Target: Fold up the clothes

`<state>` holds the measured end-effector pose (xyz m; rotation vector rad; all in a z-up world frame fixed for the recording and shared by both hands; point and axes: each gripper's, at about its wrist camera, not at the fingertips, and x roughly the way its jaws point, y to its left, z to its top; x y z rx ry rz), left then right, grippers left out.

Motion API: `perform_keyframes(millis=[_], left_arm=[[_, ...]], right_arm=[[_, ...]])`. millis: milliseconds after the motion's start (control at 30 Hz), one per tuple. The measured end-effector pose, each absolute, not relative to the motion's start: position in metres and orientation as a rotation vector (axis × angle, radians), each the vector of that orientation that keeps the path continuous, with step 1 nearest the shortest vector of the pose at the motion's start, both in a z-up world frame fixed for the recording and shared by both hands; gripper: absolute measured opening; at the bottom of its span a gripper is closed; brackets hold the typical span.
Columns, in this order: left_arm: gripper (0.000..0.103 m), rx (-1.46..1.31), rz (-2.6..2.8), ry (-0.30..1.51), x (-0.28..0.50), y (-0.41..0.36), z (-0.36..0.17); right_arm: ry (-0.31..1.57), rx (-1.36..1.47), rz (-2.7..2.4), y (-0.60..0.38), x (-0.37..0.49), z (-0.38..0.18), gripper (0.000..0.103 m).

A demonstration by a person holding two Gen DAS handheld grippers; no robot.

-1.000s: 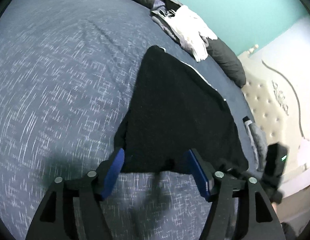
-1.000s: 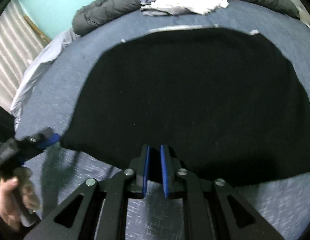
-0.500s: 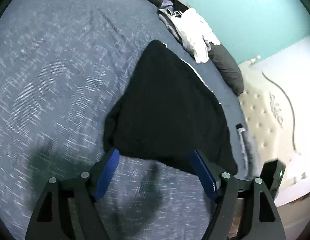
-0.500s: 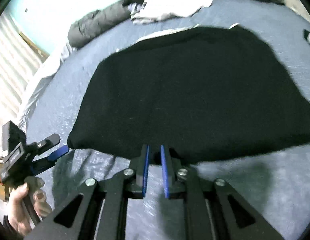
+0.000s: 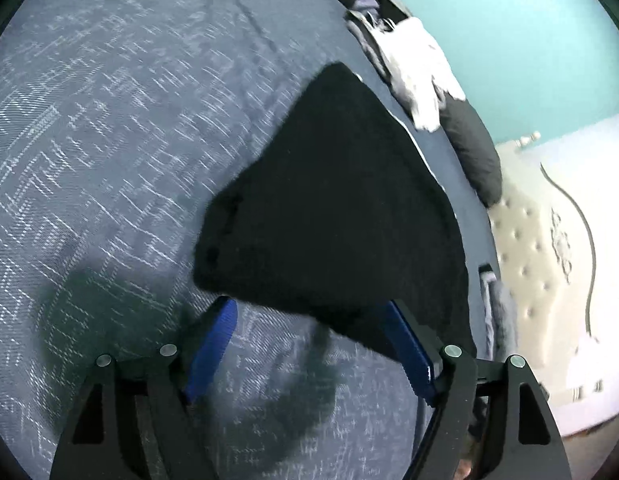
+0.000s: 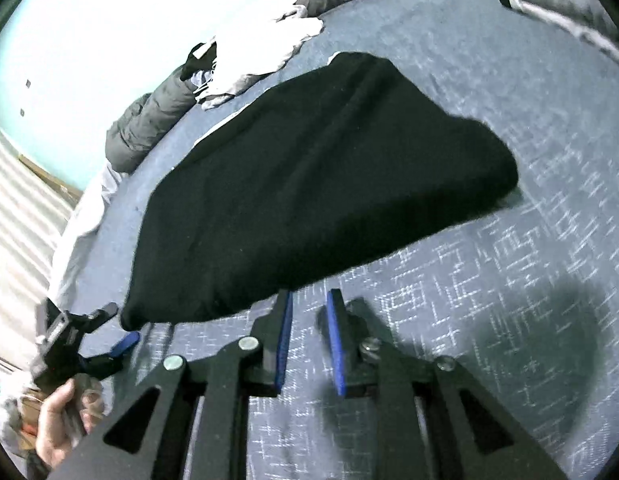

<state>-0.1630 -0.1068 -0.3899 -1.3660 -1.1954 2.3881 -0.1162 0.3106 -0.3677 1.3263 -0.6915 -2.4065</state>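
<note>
Black garment (image 6: 309,184) is lying folded flat on the bed (image 5: 109,140); I am holding both left gripper (image 5: 309,344) and right gripper (image 6: 307,336) with fingers parted, empty; clothes pile (image 6: 265,52) is awaiting folding.

The left gripper (image 5: 309,334) hangs with its blue-padded jaws spread wide over the blue patterned bed (image 5: 129,140), empty. The near edge of a black garment (image 5: 333,208) lies just ahead of its fingertips. A white garment (image 5: 421,76) lies beyond it near the teal wall (image 5: 509,40).
</note>
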Motion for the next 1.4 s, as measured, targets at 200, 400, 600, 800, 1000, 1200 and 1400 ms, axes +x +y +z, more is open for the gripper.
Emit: perform_keyframes(millis=[200, 400, 600, 800, 1000, 1200, 1400], left_arm=[[0.08, -1.312, 2.419, -1.303, -0.166, -0.115, -0.396], [0.074, -1.271, 2.443, -1.337, -0.175, -0.113, -0.399], [0.031, -1.259, 2.456, -1.38, -0.176, -0.117, -0.409], [0.014, -1.191, 2.5, -1.284, -0.171, -0.112, -0.393], [0.011, -1.126, 2.552, -1.16, -0.174, -0.095, -0.362], [0.01, -1.055, 2.566, -1.049, -0.193, -0.062, -0.32], [0.008, -0.995, 2.511, -0.866, -0.235, 0.024, -0.266]], right_arm=[[-0.708, 1.223, -2.403, 0.311, -0.119, -0.353, 0.017], [-0.719, 1.204, -2.44, 0.333, -0.113, -0.357, 0.02], [-0.786, 1.203, -2.466, 0.362, -0.112, -0.36, 0.021], [-0.839, 1.191, -2.459, 0.378, -0.111, -0.359, 0.021], [-0.905, 1.162, -2.484, 0.4, -0.112, -0.354, 0.021], [-0.966, 1.15, -2.486, 0.418, -0.112, -0.355, 0.021], [-1.096, 1.149, -2.484, 0.442, -0.11, -0.364, 0.021]])
